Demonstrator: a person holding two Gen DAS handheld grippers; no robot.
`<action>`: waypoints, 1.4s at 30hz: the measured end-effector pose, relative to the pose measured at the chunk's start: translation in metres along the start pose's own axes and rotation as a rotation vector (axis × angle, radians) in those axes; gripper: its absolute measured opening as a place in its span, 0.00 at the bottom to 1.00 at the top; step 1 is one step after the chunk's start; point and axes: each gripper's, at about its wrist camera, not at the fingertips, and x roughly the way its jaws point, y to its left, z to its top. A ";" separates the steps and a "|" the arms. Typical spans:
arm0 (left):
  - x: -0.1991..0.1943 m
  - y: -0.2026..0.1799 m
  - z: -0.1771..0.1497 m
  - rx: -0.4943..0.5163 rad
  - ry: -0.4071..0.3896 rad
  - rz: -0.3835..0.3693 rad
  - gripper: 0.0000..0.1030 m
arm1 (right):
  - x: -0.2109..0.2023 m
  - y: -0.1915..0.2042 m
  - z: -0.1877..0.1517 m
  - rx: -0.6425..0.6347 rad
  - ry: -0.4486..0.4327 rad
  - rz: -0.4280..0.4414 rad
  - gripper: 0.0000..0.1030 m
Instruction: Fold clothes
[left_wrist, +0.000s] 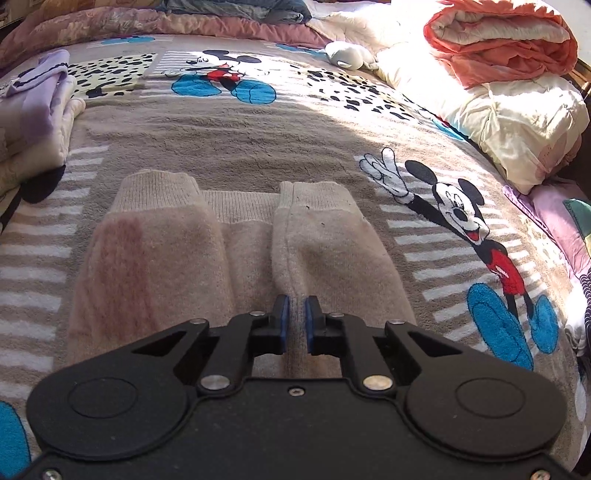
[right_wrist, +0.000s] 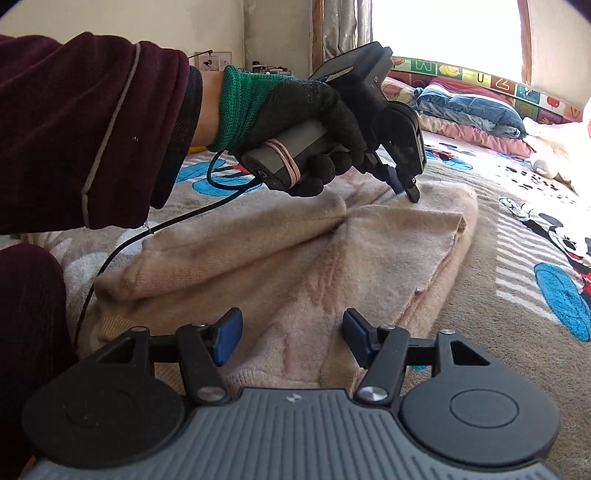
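A beige knitted sweater (left_wrist: 159, 251) lies flat on the bed, both sleeves folded in and their ribbed cuffs pointing away from me. My left gripper (left_wrist: 297, 319) is down on the right sleeve's inner edge, its blue pads almost together with a ridge of that fabric between them. The right wrist view shows the same gripper (right_wrist: 404, 188), held by a black-gloved hand (right_wrist: 314, 110), tips pressed into the sweater (right_wrist: 295, 251) at its far end. My right gripper (right_wrist: 291, 336) hovers open over the sweater's near end, nothing between its fingers.
A cartoon-mouse blanket (left_wrist: 258, 122) covers the bed. Folded lilac and cream clothes (left_wrist: 37, 96) sit at the left. An orange quilt (left_wrist: 498, 40) rests on a cream one (left_wrist: 517, 122) at the right. A black cable (right_wrist: 122, 243) trails from the left gripper under a maroon sleeve (right_wrist: 92, 122).
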 end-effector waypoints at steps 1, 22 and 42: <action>-0.005 -0.001 0.002 0.009 -0.011 0.005 0.06 | -0.001 -0.003 0.000 0.022 -0.003 0.018 0.59; 0.020 0.005 0.035 0.010 -0.029 0.122 0.21 | -0.004 0.004 0.003 -0.053 -0.052 0.037 0.56; 0.061 -0.008 0.026 0.224 -0.017 0.251 0.13 | 0.007 -0.014 0.005 0.072 -0.039 0.125 0.64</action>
